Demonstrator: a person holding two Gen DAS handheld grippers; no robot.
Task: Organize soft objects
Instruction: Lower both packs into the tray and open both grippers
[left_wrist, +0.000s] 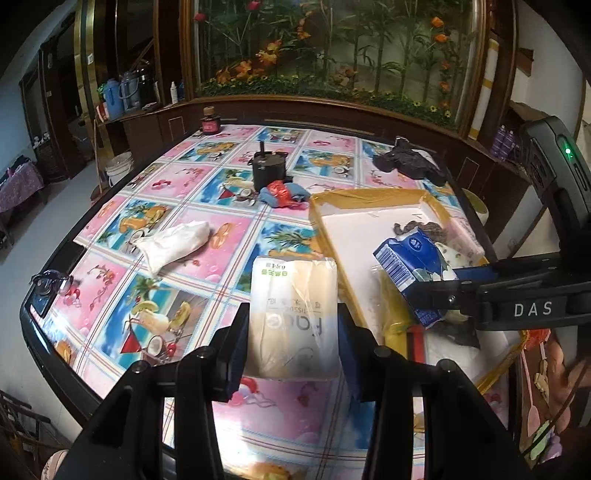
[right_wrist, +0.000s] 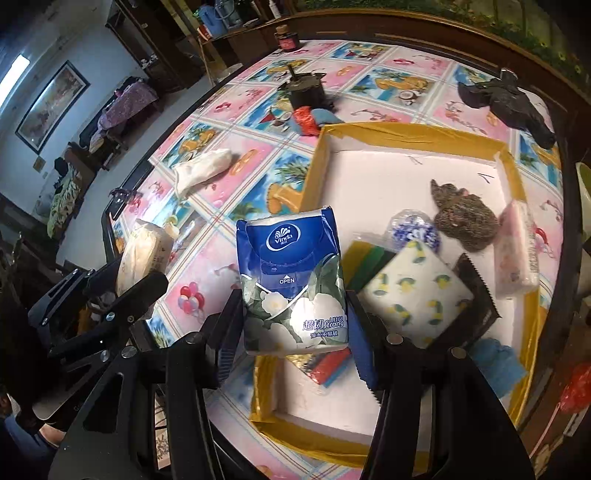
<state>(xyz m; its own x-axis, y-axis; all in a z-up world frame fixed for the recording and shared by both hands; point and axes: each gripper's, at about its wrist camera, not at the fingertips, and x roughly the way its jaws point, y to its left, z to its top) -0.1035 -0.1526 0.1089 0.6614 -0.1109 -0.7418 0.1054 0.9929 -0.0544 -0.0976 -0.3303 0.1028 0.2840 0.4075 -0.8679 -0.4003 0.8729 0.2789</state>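
The left gripper (left_wrist: 293, 328) squeezes a white tissue pack (left_wrist: 293, 314) above the tabletop's near edge, and the right gripper (right_wrist: 295, 325) squeezes a blue tissue pack (right_wrist: 291, 284) over the yellow-edged tray's (right_wrist: 406, 133) near-left corner. Both look light, squashy and slippery, so holding their middles seems best. The tray's far-left corner is bare.

Left gripper (left_wrist: 293, 332) angled downward, jaws part-closed, pads pressed on both sides of pale tissue pack (left_wrist: 293, 314). Right gripper (right_wrist: 293, 332) pitched steeper downward, jaws clamped on blue tissue pack (right_wrist: 291, 280). Grippers side by side, apart.
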